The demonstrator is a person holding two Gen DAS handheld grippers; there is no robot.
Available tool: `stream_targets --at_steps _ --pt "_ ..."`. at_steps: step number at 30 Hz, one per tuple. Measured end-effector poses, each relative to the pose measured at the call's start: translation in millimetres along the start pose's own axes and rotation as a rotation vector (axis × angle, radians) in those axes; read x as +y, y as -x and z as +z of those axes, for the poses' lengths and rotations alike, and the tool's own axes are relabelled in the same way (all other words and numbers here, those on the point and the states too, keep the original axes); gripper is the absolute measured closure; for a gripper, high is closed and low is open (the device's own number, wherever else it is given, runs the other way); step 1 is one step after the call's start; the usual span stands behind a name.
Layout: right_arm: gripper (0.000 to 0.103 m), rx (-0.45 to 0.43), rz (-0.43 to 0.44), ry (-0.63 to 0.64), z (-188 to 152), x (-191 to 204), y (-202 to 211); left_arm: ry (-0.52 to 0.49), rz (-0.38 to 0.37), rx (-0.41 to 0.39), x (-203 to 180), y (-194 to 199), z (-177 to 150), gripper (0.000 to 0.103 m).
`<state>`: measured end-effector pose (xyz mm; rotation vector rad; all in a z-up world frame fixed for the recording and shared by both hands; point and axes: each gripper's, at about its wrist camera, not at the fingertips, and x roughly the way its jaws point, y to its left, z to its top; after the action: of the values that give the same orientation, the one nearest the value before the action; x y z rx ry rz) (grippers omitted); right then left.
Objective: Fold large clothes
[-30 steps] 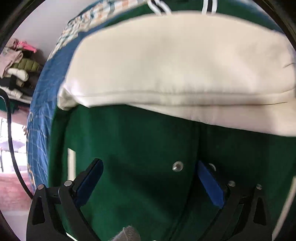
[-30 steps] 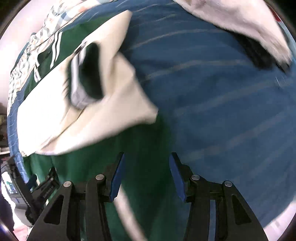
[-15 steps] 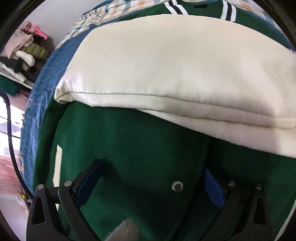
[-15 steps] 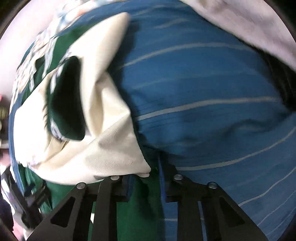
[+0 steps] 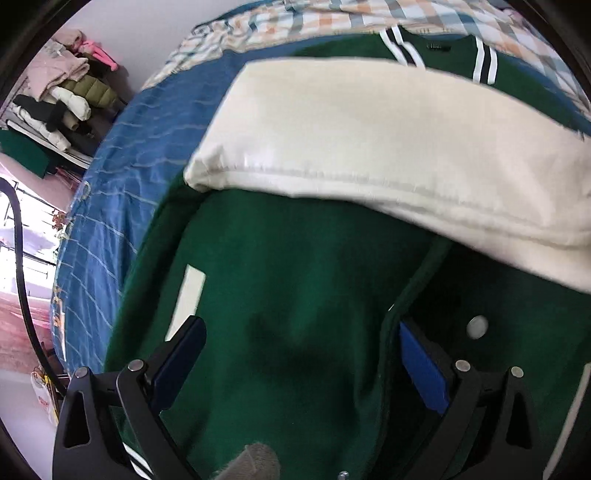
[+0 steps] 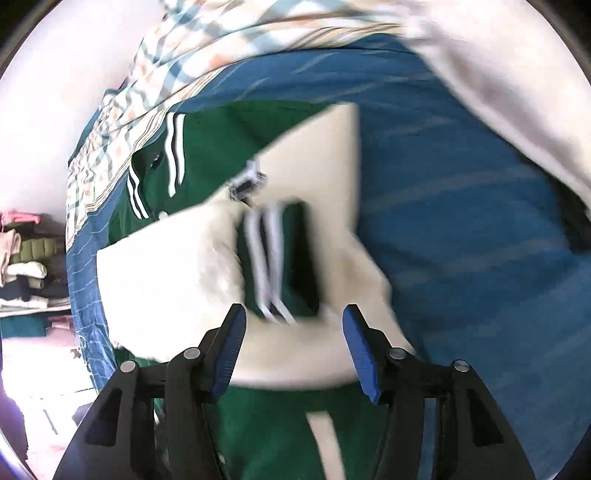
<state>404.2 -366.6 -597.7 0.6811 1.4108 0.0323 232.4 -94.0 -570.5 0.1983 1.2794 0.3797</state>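
A green varsity jacket (image 5: 288, 280) with cream sleeves lies on the bed. One cream sleeve (image 5: 369, 136) is folded across its chest, below the striped collar (image 5: 406, 48). My left gripper (image 5: 300, 325) hangs wide open just over the green front. Its right pad sits by the placket edge, and a metal snap (image 5: 476, 326) lies outside it. In the right wrist view the jacket (image 6: 221, 147) shows blurred, with the cream sleeve (image 6: 166, 277) and its striped cuff (image 6: 273, 258) on top. My right gripper (image 6: 293, 310) is above the sleeve, its jaws opening, nothing pressed between them.
A blue striped sheet (image 5: 122, 184) covers the bed, with a checked quilt (image 5: 332, 18) at the far end. Folded clothes are stacked on a rack (image 5: 62, 103) to the left. A pale garment (image 6: 498, 74) lies at the right edge of the bed. A black cable (image 5: 22, 258) hangs at the left.
My right gripper closed at the sleeve's edge, then opened and drew back and up; the sleeve now lies on the jacket. My left gripper slid left, so the snap is outside its fingers.
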Motion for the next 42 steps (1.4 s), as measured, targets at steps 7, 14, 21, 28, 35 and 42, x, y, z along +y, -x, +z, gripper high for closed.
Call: stream_targets --at_steps 7,14,21,28,35,42 --pt "0.098 -0.060 -0.196 0.090 15.2 23.0 -16.7 0.023 -0.038 0.058 6.2 -29.2 -5.5 0.000" --pt "0.087 0.009 -0.267 0.089 21.7 27.9 -2.0 0.083 -0.104 0.088 22.9 -12.5 -5.9 0.000" --pt "0.058 0.055 -0.111 0.063 -62.9 35.8 54.6 0.177 -0.141 0.092 83.1 44.2 -17.4 0.000" --pt "0.057 0.248 0.070 0.023 -148.8 89.9 -42.2 0.145 0.164 0.022 128.5 -36.9 43.2 0.000" --pt "0.100 0.257 0.093 0.082 -185.6 152.7 -129.9 0.092 0.249 0.052 125.9 -104.0 92.3 0.000" --pt "0.103 0.285 0.009 0.057 -181.2 135.2 -134.0 0.260 0.080 0.113 160.8 -107.8 89.2 0.000"
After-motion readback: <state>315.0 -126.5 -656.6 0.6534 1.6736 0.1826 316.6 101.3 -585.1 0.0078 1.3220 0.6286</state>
